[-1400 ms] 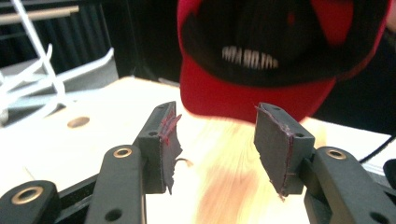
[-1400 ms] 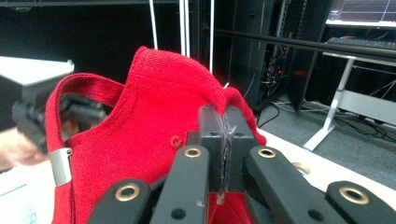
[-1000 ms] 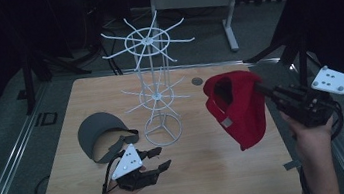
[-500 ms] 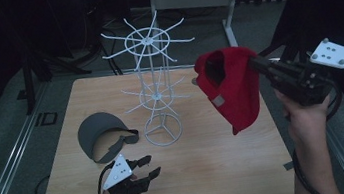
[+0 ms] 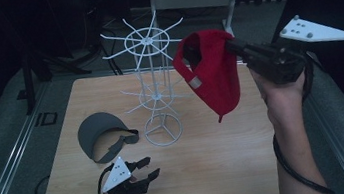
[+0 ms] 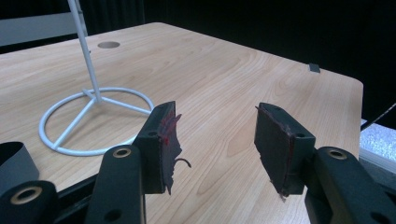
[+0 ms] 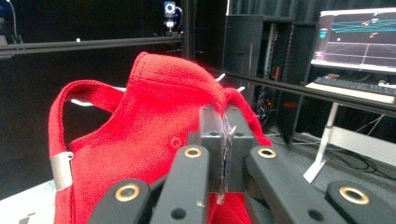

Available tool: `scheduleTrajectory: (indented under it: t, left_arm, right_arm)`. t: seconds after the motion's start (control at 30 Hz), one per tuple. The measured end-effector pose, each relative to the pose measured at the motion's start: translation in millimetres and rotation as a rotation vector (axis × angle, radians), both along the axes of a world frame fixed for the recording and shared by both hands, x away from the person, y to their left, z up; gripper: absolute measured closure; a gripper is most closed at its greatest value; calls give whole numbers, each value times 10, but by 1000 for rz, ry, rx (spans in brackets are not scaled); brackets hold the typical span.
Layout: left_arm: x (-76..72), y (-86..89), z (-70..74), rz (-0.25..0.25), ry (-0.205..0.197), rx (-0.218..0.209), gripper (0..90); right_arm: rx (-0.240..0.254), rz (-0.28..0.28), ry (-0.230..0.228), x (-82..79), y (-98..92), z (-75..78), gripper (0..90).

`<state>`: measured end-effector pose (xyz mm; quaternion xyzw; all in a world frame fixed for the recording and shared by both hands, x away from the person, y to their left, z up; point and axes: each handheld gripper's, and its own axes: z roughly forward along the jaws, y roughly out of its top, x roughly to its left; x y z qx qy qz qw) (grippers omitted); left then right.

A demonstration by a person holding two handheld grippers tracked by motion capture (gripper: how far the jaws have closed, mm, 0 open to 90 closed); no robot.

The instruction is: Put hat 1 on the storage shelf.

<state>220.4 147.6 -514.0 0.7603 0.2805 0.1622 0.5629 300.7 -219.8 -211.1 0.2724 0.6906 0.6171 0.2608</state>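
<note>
Here the right gripper (image 5: 232, 47) clamps the red cap (image 5: 210, 74) aloft, just right of the white wire hat rack (image 5: 154, 86) mid-table. The left gripper (image 5: 145, 167), jaws apart and empty, rests near the grey visor (image 5: 99, 136).

The right gripper (image 5: 232, 47) pinches a red cap (image 5: 210, 74) aloft beside the white wire rack (image 5: 156, 86). The left gripper (image 5: 146, 167) rests, jaws apart, near a grey visor (image 5: 98, 137).

Dark lab, equipment racks (image 7: 261, 56), monitor (image 7: 357, 39) (plots)
</note>
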Motion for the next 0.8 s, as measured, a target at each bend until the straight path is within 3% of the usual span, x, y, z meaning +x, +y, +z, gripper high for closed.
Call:
scheduleTrajectory:
  t: [0.17, 0.33, 0.8]
  left_arm:
    - [-5, 20, -1, 8, -2, -3, 496]
    - [-10, 33, -9, 12, -1, -10, 496]
    - [-9, 41, -35, 19, 4, -11, 496]
  right_arm:
    - [-22, 8, 14, 47, 105, -41, 887]
    - [-76, 3, 22, 54, 184, -161, 887]
    - [-121, 28, 61, 78, 171, -486, 879]
